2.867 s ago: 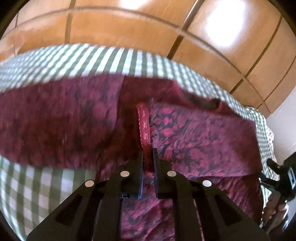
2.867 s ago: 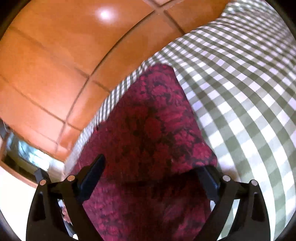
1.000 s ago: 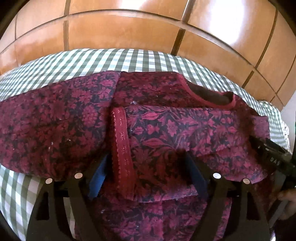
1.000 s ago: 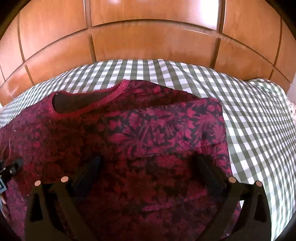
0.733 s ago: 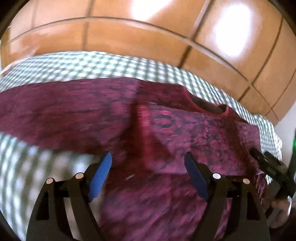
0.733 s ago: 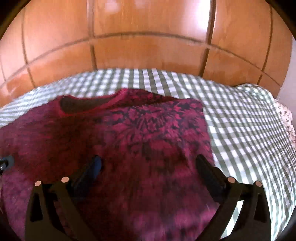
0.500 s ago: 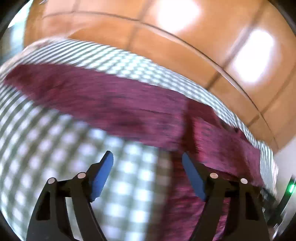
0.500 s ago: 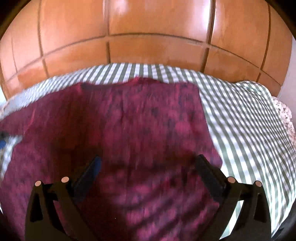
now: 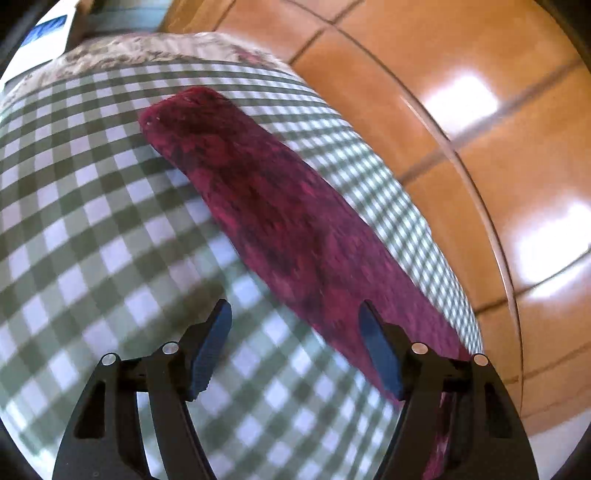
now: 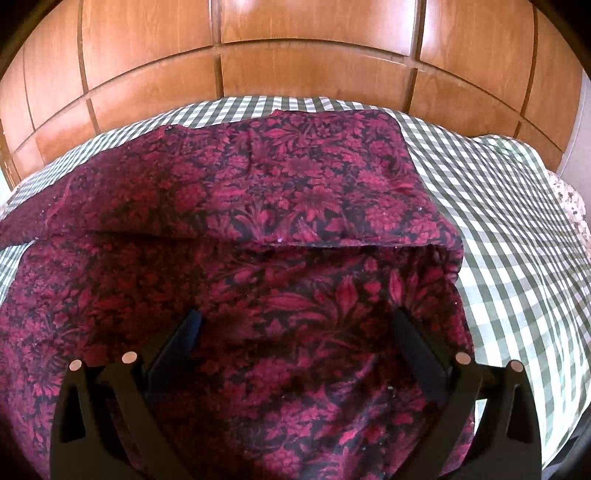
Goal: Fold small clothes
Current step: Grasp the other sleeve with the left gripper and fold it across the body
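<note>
Crimson garment [image 9: 280,225] blurred; near end hidden behind left claw [image 9: 295,347].

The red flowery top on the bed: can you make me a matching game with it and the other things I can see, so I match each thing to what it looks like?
Things:
1. red flowery top
2. bed cover
3. wall panels
4. left gripper fingers

What they look like:
A. shiny orange-brown wood
B. green and white checks
C. open, with nothing between them
D. dark red flower pattern, one side folded over

Pairs: 1-D, 2-B, 3-A, 4-C
</note>
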`<state>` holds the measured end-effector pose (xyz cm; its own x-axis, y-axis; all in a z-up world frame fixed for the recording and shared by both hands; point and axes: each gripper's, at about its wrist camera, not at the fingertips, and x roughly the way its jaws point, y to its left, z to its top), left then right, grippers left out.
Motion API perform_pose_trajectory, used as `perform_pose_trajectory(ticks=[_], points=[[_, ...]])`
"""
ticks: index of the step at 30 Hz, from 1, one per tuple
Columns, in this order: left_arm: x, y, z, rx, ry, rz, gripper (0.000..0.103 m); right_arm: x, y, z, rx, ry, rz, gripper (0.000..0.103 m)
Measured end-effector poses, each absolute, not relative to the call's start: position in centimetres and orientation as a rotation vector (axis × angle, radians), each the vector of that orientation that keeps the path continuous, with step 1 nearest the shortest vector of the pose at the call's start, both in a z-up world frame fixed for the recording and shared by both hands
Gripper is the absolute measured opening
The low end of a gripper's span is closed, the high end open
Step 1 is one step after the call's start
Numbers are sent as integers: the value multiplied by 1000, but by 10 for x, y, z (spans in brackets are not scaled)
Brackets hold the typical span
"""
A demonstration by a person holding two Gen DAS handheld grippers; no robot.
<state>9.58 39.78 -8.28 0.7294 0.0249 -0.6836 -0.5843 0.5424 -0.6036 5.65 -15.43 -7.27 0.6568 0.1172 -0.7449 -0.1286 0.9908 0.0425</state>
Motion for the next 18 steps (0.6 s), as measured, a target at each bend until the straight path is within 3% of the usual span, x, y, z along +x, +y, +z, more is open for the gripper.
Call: perform_pose_trajectory(ticks=[4, 6, 7, 10, 11, 18], points=[[122, 416, -85, -976, 672, 420, 70, 57, -156, -74, -1, 838, 145, 101], [136, 421, -84, -941, 689, 445, 65, 57, -155, -74, -2, 835, 144, 101], [139, 425, -85, -923, 698, 459, 59, 57, -155, -74, 0, 835, 144, 101], [143, 430, -84, -859, 745, 514, 15, 57, -156, -74, 5, 834, 147, 101], [142, 431, -82, -869, 741, 510, 11, 57, -156, -74, 6, 834, 148, 101], [139, 359, -13, -663, 617, 302, 11, 58, -158, -74, 12, 835, 151, 101]])
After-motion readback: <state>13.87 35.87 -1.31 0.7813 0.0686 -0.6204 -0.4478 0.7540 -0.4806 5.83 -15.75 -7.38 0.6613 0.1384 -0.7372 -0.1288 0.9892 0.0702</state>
